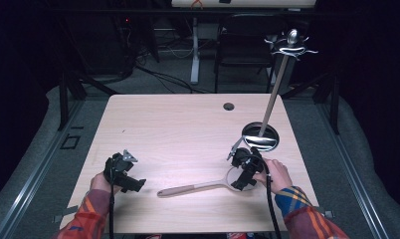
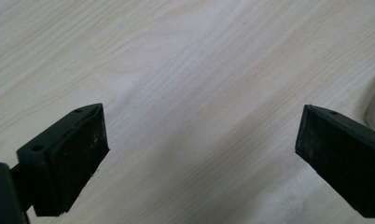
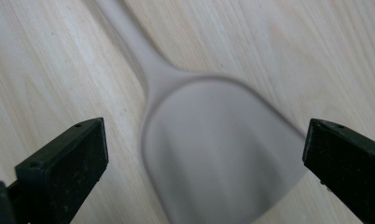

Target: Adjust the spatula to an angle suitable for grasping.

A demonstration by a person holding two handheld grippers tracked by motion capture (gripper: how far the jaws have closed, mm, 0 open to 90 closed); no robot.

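A pale wooden tabletop (image 1: pixel 188 129) is seen from above, with a spatula (image 1: pixel 198 187) lying flat near its front edge, the brown handle pointing to the left and the translucent grey blade to the right. The right gripper (image 1: pixel 245 172) is held over the blade by the right hand (image 1: pixel 275 174), and in the right gripper view the fingers (image 3: pixel 64 163) are spread wide, one on each side of the blade, with nothing gripped between them. Whether they touch the blade cannot be told. The left gripper (image 1: pixel 122 174) is held near the front left of the tabletop, well apart from the spatula handle; in the left gripper view its fingers (image 2: pixel 66 158) are also spread wide above bare wood. Behind the right gripper a round hole (image 1: pixel 260 136) is set in the tabletop, and a slanted pole (image 1: pixel 273 94) rises from it.
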